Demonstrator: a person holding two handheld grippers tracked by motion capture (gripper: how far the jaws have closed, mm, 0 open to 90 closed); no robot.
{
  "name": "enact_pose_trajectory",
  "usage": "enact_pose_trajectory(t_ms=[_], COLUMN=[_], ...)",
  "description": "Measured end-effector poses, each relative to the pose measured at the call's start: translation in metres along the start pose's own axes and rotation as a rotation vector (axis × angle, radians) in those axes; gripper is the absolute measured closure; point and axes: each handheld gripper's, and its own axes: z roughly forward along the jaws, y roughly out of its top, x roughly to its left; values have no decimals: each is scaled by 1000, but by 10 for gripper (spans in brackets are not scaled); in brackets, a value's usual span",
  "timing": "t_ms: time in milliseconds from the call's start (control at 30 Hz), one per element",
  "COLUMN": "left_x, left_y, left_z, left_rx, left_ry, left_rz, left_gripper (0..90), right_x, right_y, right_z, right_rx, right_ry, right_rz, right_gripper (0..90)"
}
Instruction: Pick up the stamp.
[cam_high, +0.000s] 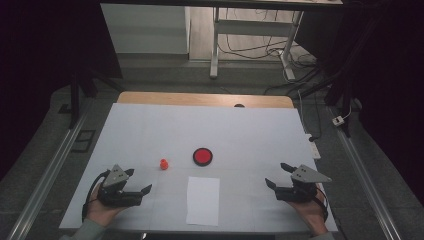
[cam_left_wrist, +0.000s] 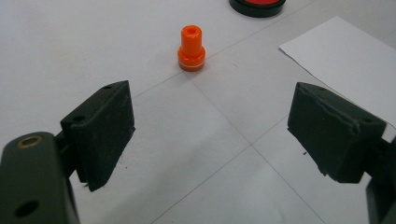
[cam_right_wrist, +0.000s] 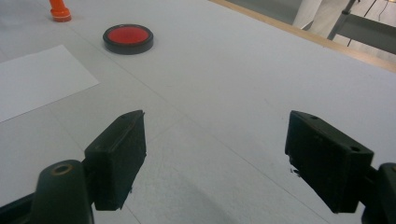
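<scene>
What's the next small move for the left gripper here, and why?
Probably ease the left gripper forward toward the orange stamp: its jaws stand open and empty, the stamp stands upright just ahead of them, nearer than the red ink pad.

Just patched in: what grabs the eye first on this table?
The small orange stamp stands upright left of centre, apart from the round black-rimmed red pad beside it. A white sheet of paper lies nearer the person. The left tongs and right tongs rest open at either side.
</scene>
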Motion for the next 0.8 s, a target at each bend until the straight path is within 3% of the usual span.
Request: enact_pose_trajectory(t_ms=[800], left_x=[1], left_y=[4], left_z=[-2], left_rx=[-2], left_ry=[-2], left_rz=[-2], left_gripper=[150], right_x=[5], right_y=[2], right_z=[1], right_rx=[-1], right_ry=[28], right_rz=[-9], right_gripper=[256])
